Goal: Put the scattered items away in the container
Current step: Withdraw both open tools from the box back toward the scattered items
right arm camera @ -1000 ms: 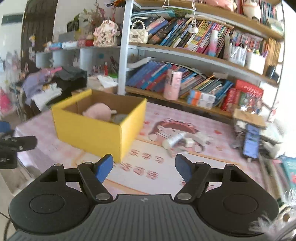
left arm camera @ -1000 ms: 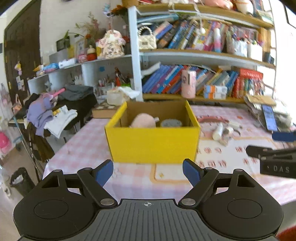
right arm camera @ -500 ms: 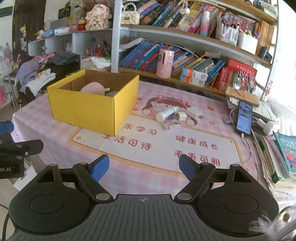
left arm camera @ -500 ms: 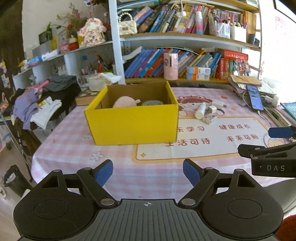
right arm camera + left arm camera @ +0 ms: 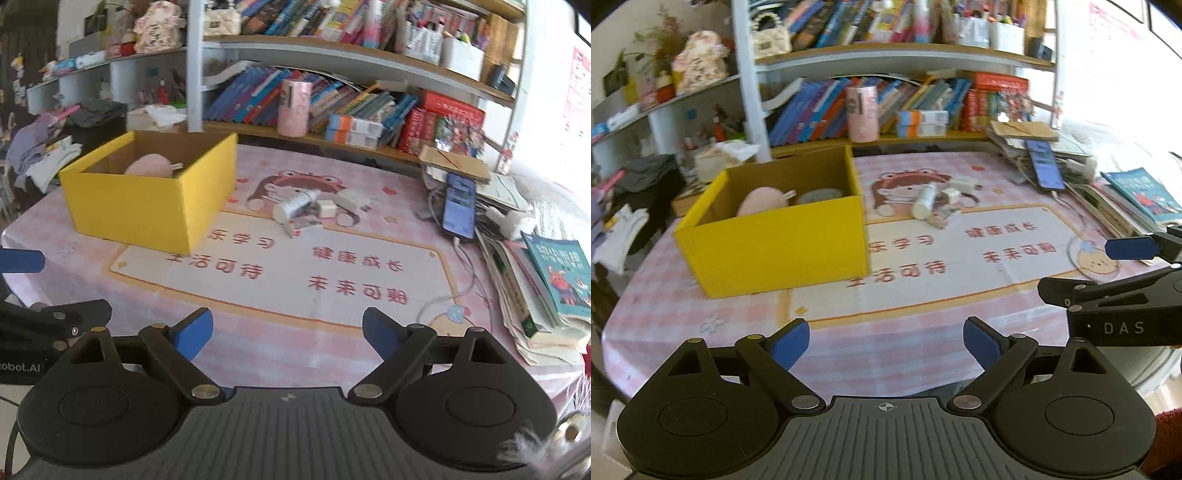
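Right wrist view shows the scattered items well: a white tube-shaped bottle (image 5: 295, 204) lies on its side on the pink tablecloth (image 5: 332, 332), with a small white charger cube (image 5: 326, 209) just beside it, a second white plug adapter (image 5: 351, 199) to the right of that, and a small flat packet (image 5: 301, 224) on the near side. They form one loose cluster on the cartoon print, right of the yellow cardboard box (image 5: 147, 210) and well apart from it. Inside the box a pink rounded pouch (image 5: 151, 165) already rests; the left wrist view also shows a grey round thing (image 5: 820, 195) next to it, too unclear to name.

Both tools hang empty above the near edge of the table. The right gripper (image 5: 286, 334) has its blue pads spread wide, and the left gripper (image 5: 885, 341) is likewise spread, holding nothing.

Judging by this, the step in hand is the approach to the next pickup, with part of the tidying done. The next move likely calls for the right gripper to travel forward to the cluster and line its pads across the bottle's narrow width, since it could roll. A phone (image 5: 459, 210) and stacked books (image 5: 535, 295) lie at the right.
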Available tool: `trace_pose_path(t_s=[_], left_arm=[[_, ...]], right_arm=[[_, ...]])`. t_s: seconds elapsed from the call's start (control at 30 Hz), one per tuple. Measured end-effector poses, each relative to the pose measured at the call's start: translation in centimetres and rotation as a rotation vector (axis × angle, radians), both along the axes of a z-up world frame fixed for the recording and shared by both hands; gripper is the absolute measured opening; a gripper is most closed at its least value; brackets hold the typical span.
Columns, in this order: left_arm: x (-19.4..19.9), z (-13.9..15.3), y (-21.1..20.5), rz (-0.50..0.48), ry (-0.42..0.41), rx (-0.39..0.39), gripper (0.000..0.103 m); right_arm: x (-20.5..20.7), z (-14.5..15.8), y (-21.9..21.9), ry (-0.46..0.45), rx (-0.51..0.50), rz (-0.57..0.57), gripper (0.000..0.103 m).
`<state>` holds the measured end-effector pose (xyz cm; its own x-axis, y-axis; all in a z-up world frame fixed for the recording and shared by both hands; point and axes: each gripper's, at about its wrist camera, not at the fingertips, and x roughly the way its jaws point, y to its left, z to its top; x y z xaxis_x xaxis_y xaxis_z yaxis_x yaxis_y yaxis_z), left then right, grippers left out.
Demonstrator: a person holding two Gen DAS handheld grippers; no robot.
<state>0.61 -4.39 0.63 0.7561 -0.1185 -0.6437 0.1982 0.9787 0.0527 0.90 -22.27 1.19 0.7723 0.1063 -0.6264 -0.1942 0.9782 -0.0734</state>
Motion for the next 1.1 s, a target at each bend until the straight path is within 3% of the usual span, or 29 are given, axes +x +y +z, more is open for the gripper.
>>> trace_pose_path(t_s=[0.6,1.1], left_arm=[[5.4,-1.0,-5.4,-0.117,-0.003,-0.012,0.093],[13.5,-3.0,-10.0,-0.1,0.057,-0.035,0.092]], right_arm=[[4.4,-1.0,-5.0,0.001,0.008,-0.057,0.09],[13.4,-2.8,-9.5,0.07,0.005,-0.029,0.086]])
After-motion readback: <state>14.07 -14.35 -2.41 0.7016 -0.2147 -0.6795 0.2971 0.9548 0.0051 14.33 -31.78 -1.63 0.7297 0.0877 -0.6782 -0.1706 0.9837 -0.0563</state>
